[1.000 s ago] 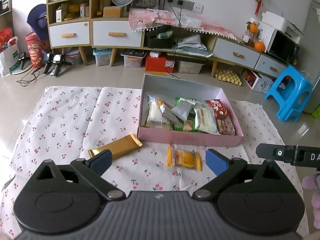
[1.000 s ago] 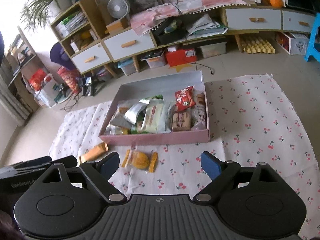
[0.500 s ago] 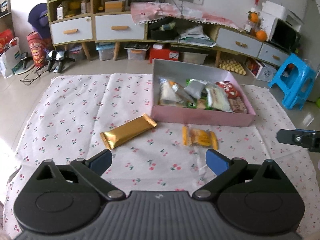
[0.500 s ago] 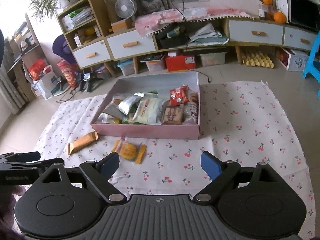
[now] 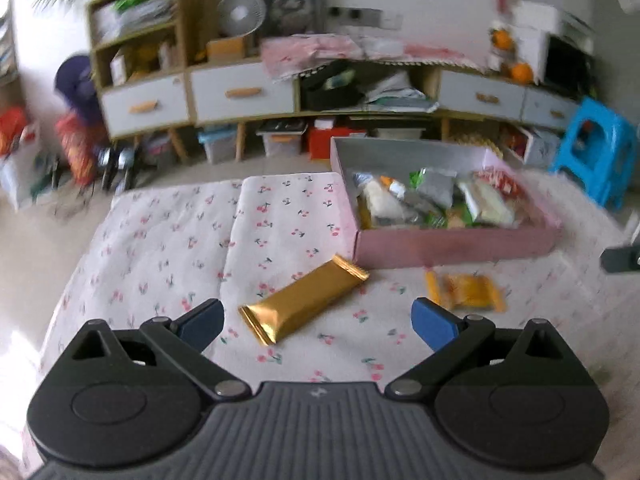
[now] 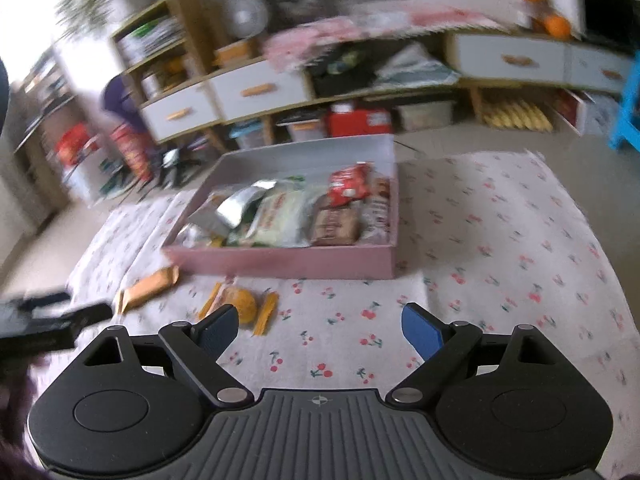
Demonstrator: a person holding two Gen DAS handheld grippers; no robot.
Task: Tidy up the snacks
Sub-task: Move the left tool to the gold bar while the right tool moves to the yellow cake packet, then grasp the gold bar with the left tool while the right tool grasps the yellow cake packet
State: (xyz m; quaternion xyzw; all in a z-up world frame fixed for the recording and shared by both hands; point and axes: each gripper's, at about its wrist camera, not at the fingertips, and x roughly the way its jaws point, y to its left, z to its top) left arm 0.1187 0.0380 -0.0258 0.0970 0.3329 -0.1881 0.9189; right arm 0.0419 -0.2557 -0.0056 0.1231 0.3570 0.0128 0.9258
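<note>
Gold-foil bar lies on the cherry-print cloth between the left claw fingers; both claws spread wide, empty, right claw included.

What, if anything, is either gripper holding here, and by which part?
Nothing is held. The left gripper and right gripper both stand open above the cloth; the gold bar and orange packet lie loose on it.

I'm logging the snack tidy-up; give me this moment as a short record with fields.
container: pink box, open, holding several snack packets
loose snacks: gold bar; orange packet, both on the cherry-print cloth in front of the box
left gripper: open, empty, facing the gold bar
right gripper: open, empty
</note>
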